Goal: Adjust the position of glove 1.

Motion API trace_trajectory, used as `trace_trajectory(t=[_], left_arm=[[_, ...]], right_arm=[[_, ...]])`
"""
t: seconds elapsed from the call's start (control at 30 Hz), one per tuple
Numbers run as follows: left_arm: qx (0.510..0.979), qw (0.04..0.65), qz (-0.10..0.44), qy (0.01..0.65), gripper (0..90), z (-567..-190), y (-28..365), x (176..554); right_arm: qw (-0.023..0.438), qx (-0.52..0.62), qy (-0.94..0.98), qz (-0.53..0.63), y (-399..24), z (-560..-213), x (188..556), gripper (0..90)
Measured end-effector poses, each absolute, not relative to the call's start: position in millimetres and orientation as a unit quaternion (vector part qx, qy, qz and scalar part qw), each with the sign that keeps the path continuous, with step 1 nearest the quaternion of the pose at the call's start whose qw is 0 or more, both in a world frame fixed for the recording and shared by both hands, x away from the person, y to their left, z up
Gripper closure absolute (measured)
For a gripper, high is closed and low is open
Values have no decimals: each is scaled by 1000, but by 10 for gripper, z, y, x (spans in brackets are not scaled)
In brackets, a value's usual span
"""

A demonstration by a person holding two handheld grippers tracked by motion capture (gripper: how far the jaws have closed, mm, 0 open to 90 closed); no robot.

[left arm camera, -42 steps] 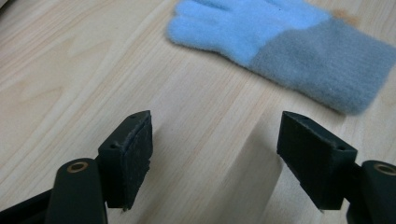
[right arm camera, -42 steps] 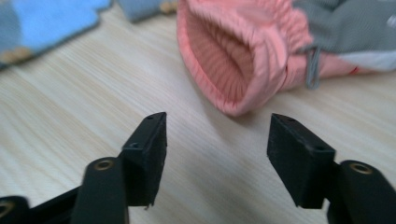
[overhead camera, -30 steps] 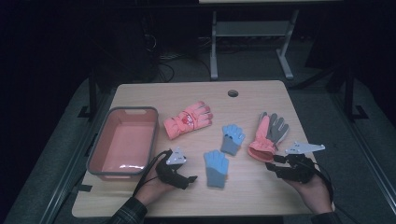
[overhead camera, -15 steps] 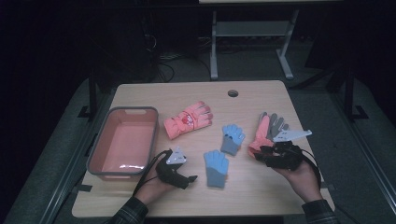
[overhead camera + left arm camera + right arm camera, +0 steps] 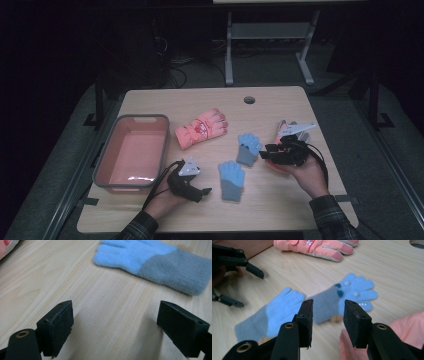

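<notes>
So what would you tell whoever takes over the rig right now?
Left tongs: open, empty, facing the near blue glove.
Right tongs: part open, just been closing, nothing between them; above the second pink glove, aimed at the far blue glove.
Pink glove lies mid-table; bin is empty.
Done: nothing binned.
Left: probably all four gloves.

1. The high view is looking dim: the room around the worktop [image 5: 280, 200] is sinking into near black, with light falling from above.
2. A small glare is glinting on the tray [image 5: 131, 178] floor.
3. In the gripper views, the light is looking bright and even.
4. There, soft shadows are lying beneath the jaws.
5. The blue gloves [image 5: 287, 307] are blurring slightly.
</notes>
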State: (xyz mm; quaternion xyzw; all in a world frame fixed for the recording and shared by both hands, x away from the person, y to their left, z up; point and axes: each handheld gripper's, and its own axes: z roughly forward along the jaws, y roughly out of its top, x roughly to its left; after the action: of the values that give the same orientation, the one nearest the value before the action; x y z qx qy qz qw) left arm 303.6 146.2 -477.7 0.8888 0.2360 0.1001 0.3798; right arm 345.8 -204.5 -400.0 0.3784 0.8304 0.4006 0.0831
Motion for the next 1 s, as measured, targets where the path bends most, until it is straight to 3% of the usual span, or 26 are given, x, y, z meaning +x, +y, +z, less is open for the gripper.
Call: trace_trajectory(t=[0.53,1.0], left_arm=[[891,375,99,234,134,-4773,1464,3040],[891,376,99,234,133,-4773,1464,3040]], right_arm=[[65,382,847,363,-1637,-4135,3926,625],[56,392,867,302,-1438,-4419,4024,646]])
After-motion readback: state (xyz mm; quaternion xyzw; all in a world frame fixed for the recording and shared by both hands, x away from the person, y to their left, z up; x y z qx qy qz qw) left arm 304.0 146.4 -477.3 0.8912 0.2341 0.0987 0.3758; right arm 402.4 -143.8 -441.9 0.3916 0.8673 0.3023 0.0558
